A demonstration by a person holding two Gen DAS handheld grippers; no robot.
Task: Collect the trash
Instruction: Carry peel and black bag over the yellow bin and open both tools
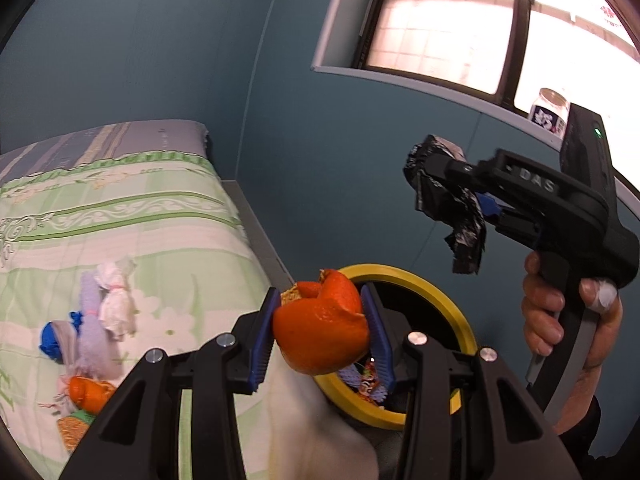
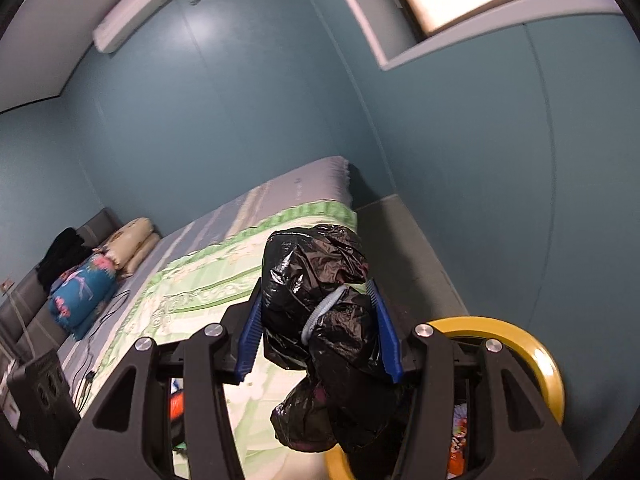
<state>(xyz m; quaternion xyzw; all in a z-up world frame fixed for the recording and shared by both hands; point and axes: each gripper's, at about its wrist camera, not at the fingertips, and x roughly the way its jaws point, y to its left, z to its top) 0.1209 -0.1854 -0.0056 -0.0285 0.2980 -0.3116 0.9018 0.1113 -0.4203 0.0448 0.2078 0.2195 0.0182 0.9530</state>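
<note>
My left gripper [image 1: 320, 322] is shut on a piece of orange peel [image 1: 320, 332], held at the near rim of a yellow-rimmed bin [image 1: 452, 300] that has colourful wrappers inside. My right gripper [image 2: 318, 330] is shut on a crumpled black plastic bag [image 2: 320, 308] with a pale tie around it; in the left wrist view that same gripper [image 1: 452, 194] hangs above the bin, with a hand on its grip. The bin's yellow rim [image 2: 536, 356] shows at lower right below the bag. More trash lies on the bed: another orange peel [image 1: 86, 392], a white wad [image 1: 116, 300] and a blue scrap [image 1: 52, 338].
A bed with a green floral sheet [image 1: 120, 216] fills the left, against a teal wall [image 1: 280, 80]. A jar [image 1: 550, 110] stands on the window sill. Pillows [image 2: 132, 244], a blue cushion [image 2: 80, 292] and a black speaker [image 2: 40, 392] sit at the bed's far end.
</note>
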